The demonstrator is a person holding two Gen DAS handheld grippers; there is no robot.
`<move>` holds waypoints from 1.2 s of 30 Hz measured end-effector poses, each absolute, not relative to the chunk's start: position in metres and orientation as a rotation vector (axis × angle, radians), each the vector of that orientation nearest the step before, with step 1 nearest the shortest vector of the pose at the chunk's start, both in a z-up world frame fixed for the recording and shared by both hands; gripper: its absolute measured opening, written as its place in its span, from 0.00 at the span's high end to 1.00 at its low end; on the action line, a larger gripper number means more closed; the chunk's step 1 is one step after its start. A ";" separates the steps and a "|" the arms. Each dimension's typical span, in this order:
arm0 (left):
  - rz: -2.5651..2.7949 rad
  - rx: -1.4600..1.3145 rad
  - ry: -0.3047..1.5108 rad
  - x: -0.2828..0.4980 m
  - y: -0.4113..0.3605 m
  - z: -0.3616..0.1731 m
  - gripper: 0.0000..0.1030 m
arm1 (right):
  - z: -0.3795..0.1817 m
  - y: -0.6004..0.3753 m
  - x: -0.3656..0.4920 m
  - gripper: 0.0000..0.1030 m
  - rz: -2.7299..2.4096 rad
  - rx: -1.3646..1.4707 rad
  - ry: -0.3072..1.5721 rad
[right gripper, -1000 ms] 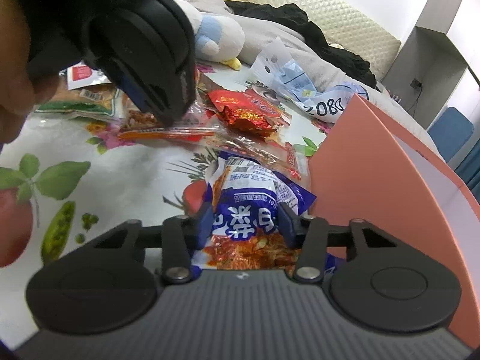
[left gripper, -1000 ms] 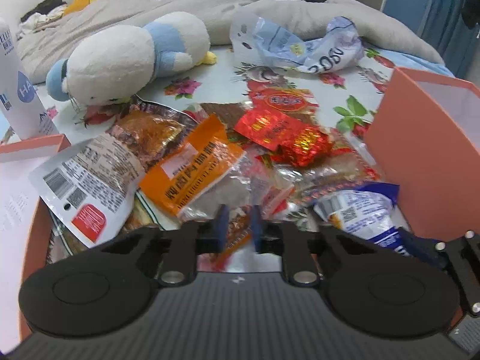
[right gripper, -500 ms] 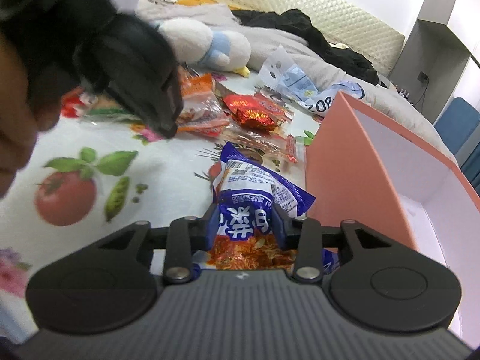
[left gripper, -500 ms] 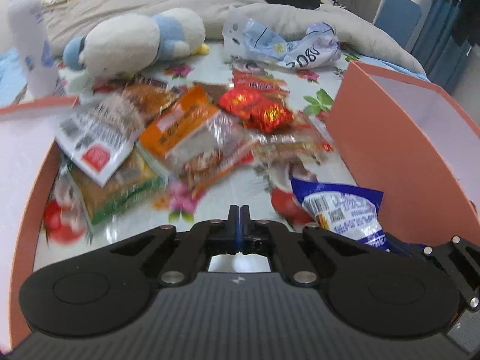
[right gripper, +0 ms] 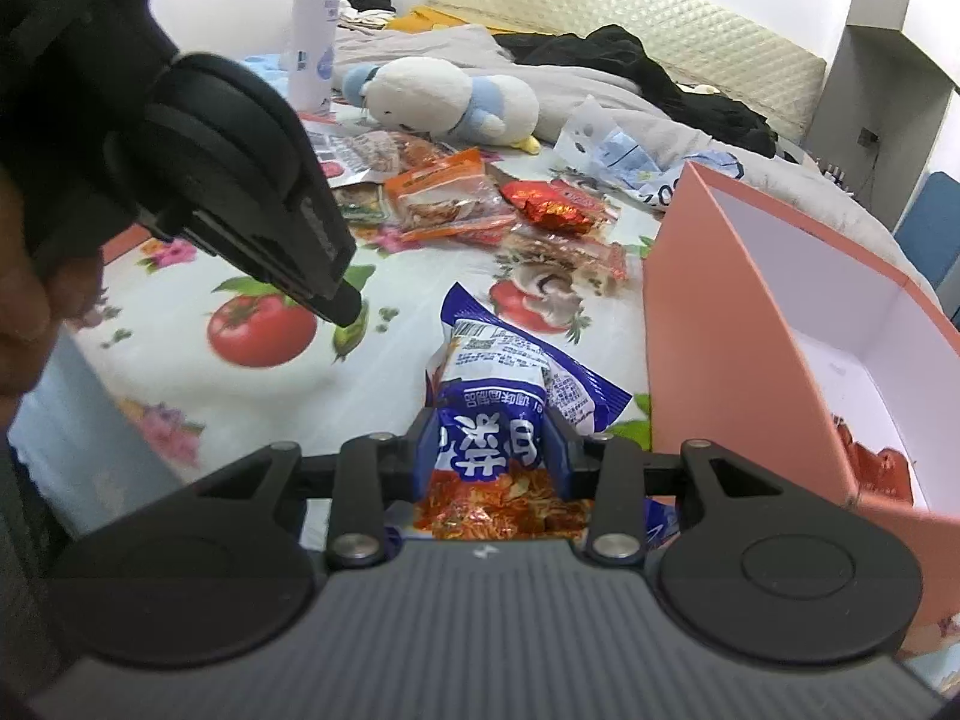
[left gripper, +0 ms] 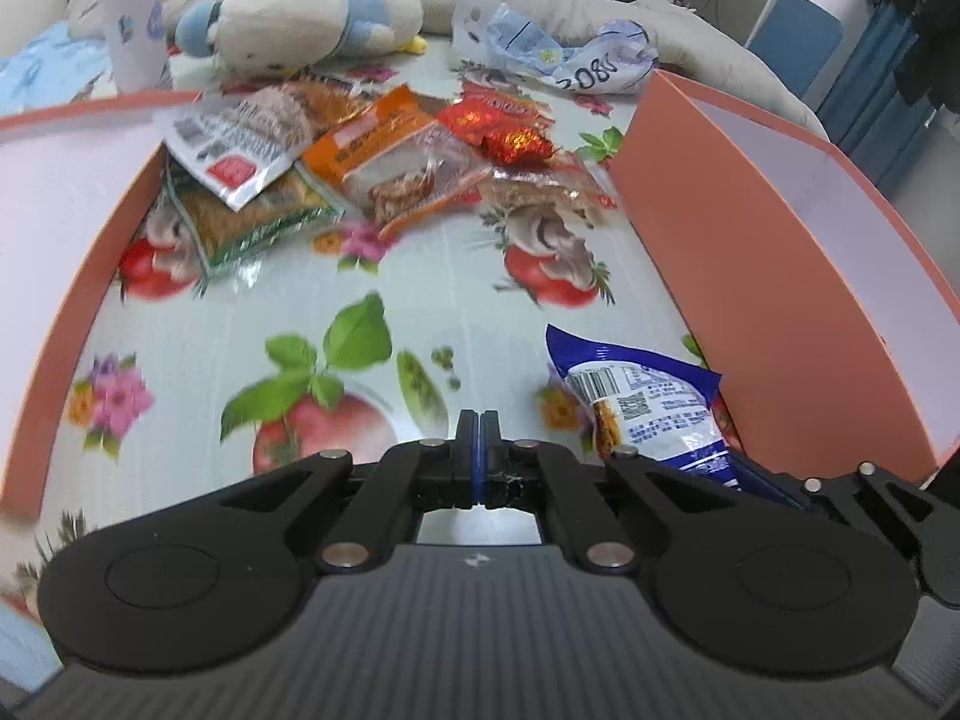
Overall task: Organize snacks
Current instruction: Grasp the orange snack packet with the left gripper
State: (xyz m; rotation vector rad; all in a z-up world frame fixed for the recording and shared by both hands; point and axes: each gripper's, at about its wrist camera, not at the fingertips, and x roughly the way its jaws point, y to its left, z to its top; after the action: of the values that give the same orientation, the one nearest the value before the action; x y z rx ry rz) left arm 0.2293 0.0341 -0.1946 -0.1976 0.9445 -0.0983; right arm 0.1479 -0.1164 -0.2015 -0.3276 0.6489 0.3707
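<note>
Right claw [right gripper: 491, 450] clamped on blue snack packet [right gripper: 498, 384]; left claw [left gripper: 478, 429] pressed together, holding nothing.
Packet beside salmon-pink box [right gripper: 720, 324], above the floral-print worktop [left gripper: 420, 276]; Chinese lettering, barcode. Right view only: white box interior, something red inside, spray bottle [right gripper: 312, 42]. Snack pile [left gripper: 372, 144] between the box and another pink box [left gripper: 78, 228]; "2080" on crumpled bag [left gripper: 558, 54]. Plush toy [left gripper: 306, 18] behind.
</note>
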 end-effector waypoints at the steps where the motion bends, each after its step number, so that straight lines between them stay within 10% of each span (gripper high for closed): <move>1: -0.095 -0.207 0.953 0.227 0.036 -0.196 1.00 | -0.202 -0.117 0.147 0.61 0.380 -0.318 0.657; 8: -0.069 -0.241 0.962 0.237 0.050 -0.191 0.93 | -0.204 -0.121 0.148 0.38 0.414 -0.222 0.670; 10: -0.058 -0.243 0.960 0.244 0.052 -0.188 0.78 | -0.204 -0.120 0.149 0.23 0.423 -0.205 0.674; 12: -0.042 -0.246 0.952 0.250 0.053 -0.187 0.35 | -0.206 -0.119 0.150 0.23 0.443 -0.196 0.680; 15: -0.019 -0.217 0.924 0.265 0.051 -0.183 0.19 | -0.209 -0.118 0.149 0.23 0.427 -0.201 0.680; 36: 0.065 0.169 0.922 0.400 0.011 -0.228 0.16 | -0.231 -0.121 0.178 0.32 0.380 -0.142 0.746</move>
State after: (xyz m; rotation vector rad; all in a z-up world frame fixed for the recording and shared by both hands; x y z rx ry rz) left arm 0.3996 0.0112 -0.2277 0.1693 0.9216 0.0647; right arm 0.1781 -0.1210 -0.2305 -0.1418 0.7464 0.3800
